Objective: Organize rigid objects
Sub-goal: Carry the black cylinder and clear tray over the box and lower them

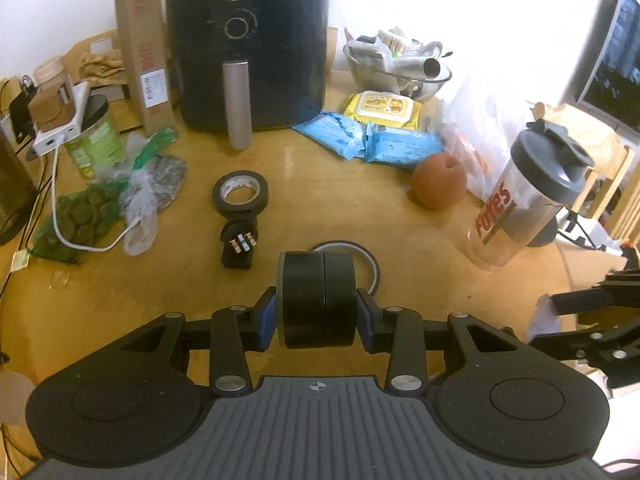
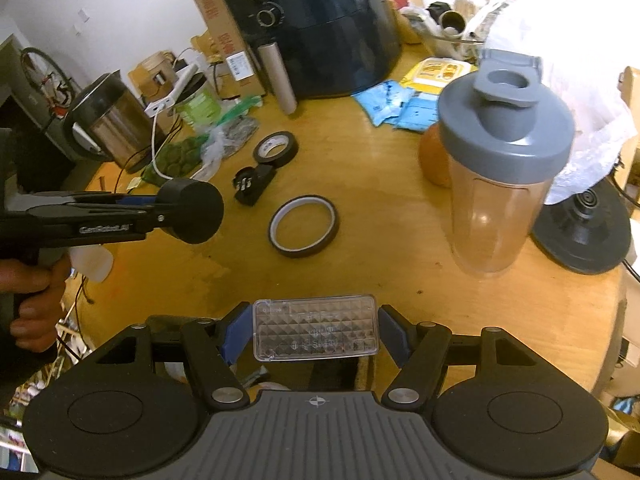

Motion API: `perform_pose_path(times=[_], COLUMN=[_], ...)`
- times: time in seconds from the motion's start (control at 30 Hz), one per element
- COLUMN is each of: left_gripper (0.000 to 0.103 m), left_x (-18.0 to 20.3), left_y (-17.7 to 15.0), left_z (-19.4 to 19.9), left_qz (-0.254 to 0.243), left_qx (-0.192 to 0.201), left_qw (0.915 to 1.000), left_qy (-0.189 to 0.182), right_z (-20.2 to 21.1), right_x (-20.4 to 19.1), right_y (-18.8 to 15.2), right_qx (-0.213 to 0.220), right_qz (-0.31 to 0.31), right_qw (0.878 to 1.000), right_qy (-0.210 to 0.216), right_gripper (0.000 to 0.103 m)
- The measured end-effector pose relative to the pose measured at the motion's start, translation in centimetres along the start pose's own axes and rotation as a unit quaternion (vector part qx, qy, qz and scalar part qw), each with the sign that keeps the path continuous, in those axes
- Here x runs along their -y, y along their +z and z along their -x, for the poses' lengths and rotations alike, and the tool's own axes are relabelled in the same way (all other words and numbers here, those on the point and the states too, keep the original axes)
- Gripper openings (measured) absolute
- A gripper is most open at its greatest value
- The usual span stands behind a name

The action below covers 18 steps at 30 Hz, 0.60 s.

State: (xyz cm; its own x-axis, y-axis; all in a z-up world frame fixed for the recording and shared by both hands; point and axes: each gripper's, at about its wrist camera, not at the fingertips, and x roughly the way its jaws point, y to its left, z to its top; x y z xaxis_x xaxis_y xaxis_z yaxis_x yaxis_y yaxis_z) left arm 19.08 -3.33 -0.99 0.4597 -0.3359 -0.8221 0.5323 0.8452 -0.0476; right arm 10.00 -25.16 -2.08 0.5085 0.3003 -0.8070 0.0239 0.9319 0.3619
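My left gripper (image 1: 318, 314) is shut on a black round case (image 1: 318, 298) and holds it above the wooden table (image 1: 360, 208); it also shows in the right wrist view (image 2: 192, 210). My right gripper (image 2: 316, 334) is shut on a clear plastic box (image 2: 316, 333) with a faceted lid, near the table's front edge. On the table lie a black tape roll (image 1: 241, 193), a black plug adapter (image 1: 239, 245) and a thin brown tape ring (image 2: 304, 225), partly hidden behind the case in the left wrist view. A shaker bottle (image 2: 500, 160) stands at the right.
A black air fryer (image 1: 248, 40) and a grey tube (image 1: 237, 104) stand at the back. An orange (image 1: 439, 181), blue packets (image 1: 372, 140), a glass bowl (image 1: 400, 68), green bags (image 1: 84, 216), a kettle (image 2: 108, 120) and a white cable (image 1: 56, 200) crowd the sides.
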Motion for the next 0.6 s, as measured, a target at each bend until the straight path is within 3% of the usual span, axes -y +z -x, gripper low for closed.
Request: perform_pose_path(times=[0.6], left_gripper=[0.039], left_x=[0.9], left_y=[-3.9], left_z=[4.7], left_qz=[0.050], left_qx=[0.000], left_qw=[0.9987], left_qy=[-0.008], right_z=[0.4], right_x=[-0.6], right_y=[-0.5], right_qx=[-0.007], right_qz=[0.020], right_qw=[0.999], right_qy=[0.027], right_gripper=[0.070])
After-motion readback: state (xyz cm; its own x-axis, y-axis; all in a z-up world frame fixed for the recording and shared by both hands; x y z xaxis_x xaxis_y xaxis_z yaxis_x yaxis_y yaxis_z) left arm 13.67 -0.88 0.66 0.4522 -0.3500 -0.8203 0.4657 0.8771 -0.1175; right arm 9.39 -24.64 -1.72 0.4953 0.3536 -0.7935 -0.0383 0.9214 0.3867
